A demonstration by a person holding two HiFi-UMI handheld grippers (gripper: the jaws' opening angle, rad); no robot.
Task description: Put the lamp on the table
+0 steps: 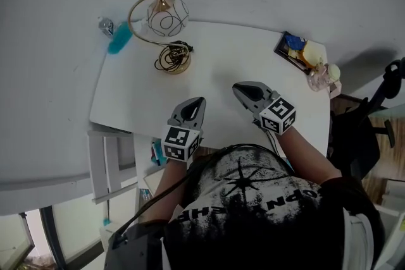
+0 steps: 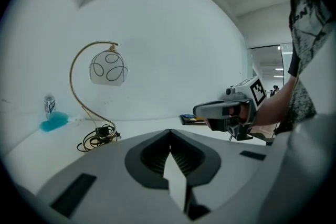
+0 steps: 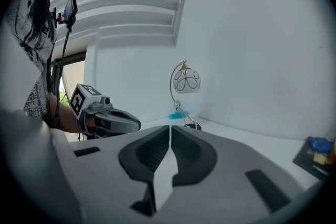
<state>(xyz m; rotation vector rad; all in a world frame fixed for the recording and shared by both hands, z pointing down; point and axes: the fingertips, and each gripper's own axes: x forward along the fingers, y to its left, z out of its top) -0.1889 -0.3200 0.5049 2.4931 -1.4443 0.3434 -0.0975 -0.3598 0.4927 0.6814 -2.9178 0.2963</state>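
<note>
The lamp (image 1: 166, 19) stands upright at the far left of the white table (image 1: 215, 60). It has a curved gold arm, a white globe shade with dark swirls, and a coiled black cord round its base (image 1: 173, 60). It also shows in both gripper views, as the lamp (image 2: 107, 68) and the lamp (image 3: 186, 81). My left gripper (image 1: 201, 100) and right gripper (image 1: 237, 88) hover over the near edge of the table, well short of the lamp. The left jaws meet with nothing between them. The right jaws show only a thin slit and hold nothing.
A blue cloth (image 1: 118, 39) and a small can (image 1: 105, 25) lie by the wall, left of the lamp. A dark tray (image 1: 292, 47) with small items sits at the table's far right corner. A white slatted frame (image 1: 106, 164) stands left of the table, a black chair (image 1: 380, 104) to the right.
</note>
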